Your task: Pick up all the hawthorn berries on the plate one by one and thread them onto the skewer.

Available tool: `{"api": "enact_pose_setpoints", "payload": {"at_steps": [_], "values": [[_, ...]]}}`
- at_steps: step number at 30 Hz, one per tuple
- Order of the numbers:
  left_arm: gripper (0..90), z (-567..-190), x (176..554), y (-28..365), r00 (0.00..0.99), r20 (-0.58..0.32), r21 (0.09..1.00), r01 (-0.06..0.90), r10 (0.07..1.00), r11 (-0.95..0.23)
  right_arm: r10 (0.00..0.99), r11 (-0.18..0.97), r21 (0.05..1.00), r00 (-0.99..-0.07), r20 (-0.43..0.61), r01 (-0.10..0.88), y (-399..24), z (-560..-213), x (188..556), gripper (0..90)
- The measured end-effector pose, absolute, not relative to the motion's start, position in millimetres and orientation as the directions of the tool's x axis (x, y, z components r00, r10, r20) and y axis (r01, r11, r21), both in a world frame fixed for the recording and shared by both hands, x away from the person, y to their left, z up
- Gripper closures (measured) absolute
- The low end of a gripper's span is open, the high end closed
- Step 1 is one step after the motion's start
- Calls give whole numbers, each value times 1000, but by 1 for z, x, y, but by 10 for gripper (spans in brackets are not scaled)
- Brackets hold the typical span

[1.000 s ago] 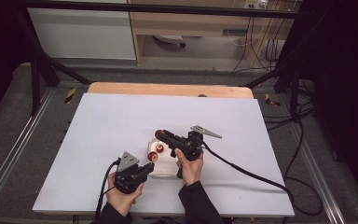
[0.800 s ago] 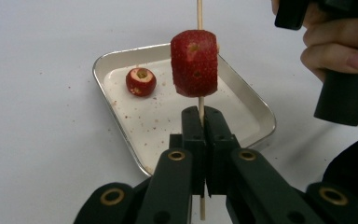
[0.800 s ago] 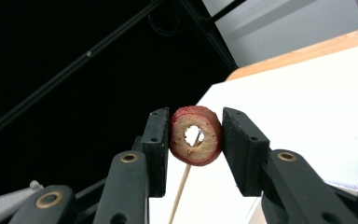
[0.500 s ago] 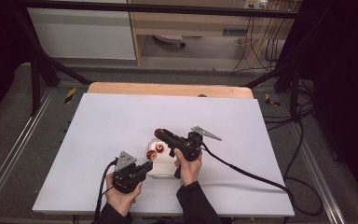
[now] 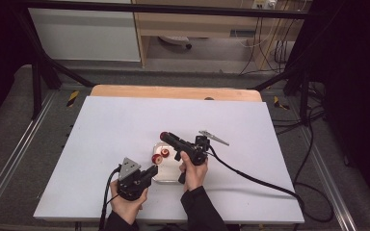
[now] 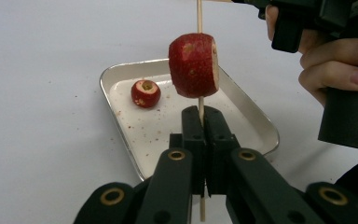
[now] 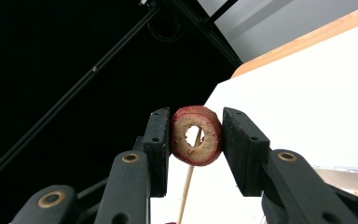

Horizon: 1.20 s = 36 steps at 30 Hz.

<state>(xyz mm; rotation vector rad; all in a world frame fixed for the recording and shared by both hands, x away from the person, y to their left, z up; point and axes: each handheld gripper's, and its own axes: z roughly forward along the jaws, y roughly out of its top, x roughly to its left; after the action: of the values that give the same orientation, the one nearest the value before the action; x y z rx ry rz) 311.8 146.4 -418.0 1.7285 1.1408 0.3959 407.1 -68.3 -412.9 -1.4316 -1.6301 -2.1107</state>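
white table (image 5: 101, 144) (wooden far edge) bears a metal tray (image 6: 121, 79).

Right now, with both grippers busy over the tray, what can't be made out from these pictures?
- Skewer: its top runs off the upper edge of the left gripper view; its lower end is hidden behind the left gripper.
- Fruit ring: whether the stick has entered its hole, right gripper view; the angle leaves it unclear.
- Tray: largely covered by hands in the high view.
- Small fruit piece: too small to identify.
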Motion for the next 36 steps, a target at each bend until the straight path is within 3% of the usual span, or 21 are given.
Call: {"api": "enact_pose_setpoints", "payload": {"at_steps": [14, 31, 34, 36], "values": [[872, -420, 305, 136, 520, -227, 878, 476, 824, -58, 443, -434, 719, -566, 695, 543, -69, -417, 404, 635], [880, -417, 331, 137, 499, -247, 852, 521, 831, -59, 453, -344, 726, -572, 684, 595, -63, -426, 395, 630], [881, -417, 332, 141, 522, -229, 855, 511, 822, -86, 461, -335, 743, -587, 666, 580, -64, -426, 395, 608], [882, -418, 332, 144, 537, -211, 855, 506, 817, -112, 472, -322, 755, -594, 651, 571, -65, -423, 394, 544]]}}
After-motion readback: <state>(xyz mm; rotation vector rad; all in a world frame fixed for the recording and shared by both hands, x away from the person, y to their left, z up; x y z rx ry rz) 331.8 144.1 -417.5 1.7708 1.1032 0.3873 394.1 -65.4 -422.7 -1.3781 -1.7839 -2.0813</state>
